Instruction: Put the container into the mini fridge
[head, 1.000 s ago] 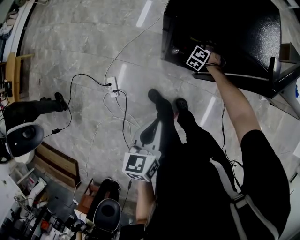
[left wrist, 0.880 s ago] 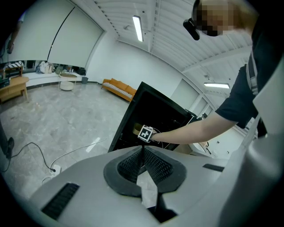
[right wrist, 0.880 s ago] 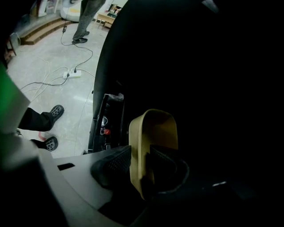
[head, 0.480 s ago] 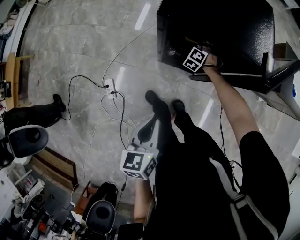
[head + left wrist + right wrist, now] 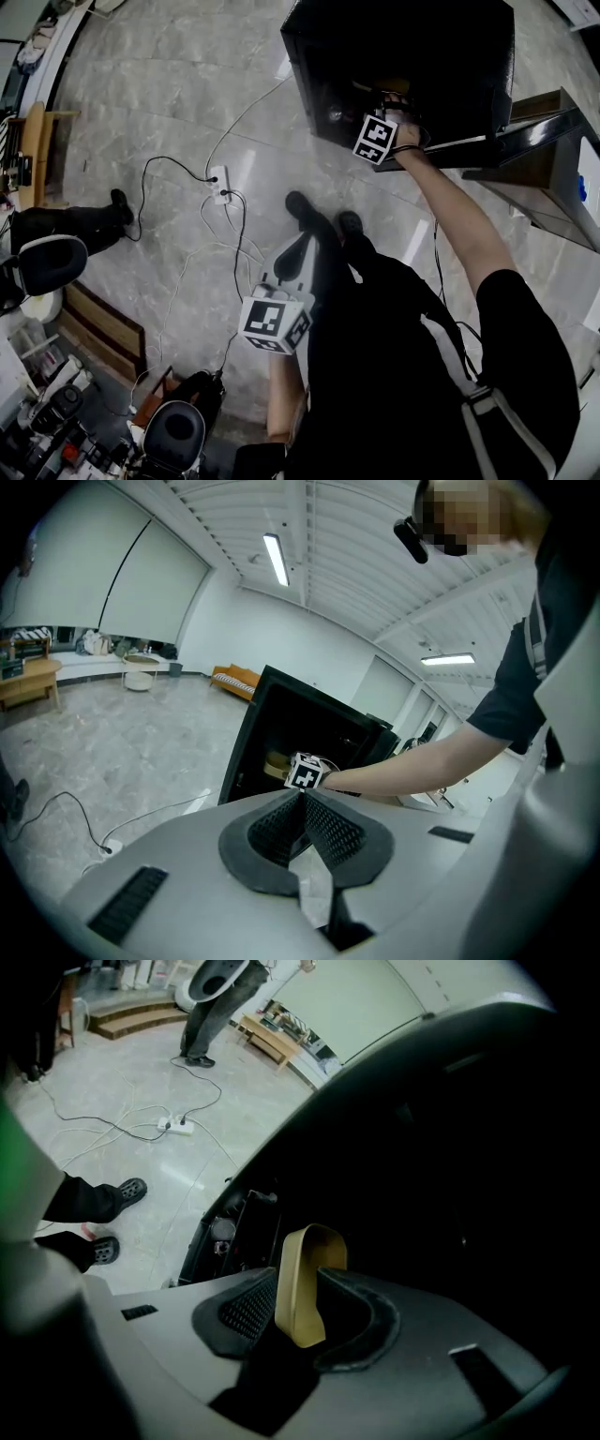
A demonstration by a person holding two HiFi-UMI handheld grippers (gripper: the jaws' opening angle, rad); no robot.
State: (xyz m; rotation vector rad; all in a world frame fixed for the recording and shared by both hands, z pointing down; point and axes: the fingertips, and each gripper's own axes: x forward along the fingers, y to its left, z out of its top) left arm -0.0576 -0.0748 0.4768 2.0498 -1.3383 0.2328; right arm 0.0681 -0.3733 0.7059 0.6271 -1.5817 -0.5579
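Right gripper (image 5: 314, 1281) clamps tan container (image 5: 298, 1305) by thin rim, at mini fridge (image 5: 422, 56) open front. Container probably light, thin-walled, slightly flexible: rim pinch suffices, avoid crushing. Left gripper (image 5: 274, 323) jaws together, empty, well back from fridge.

Cut off by head view's top edge: fridge (image 5: 412, 56). Too dark inside, in right gripper view, to tell shelves or contents. Hidden between jaws: lower end of container (image 5: 305, 1279). Out of sight in head view.
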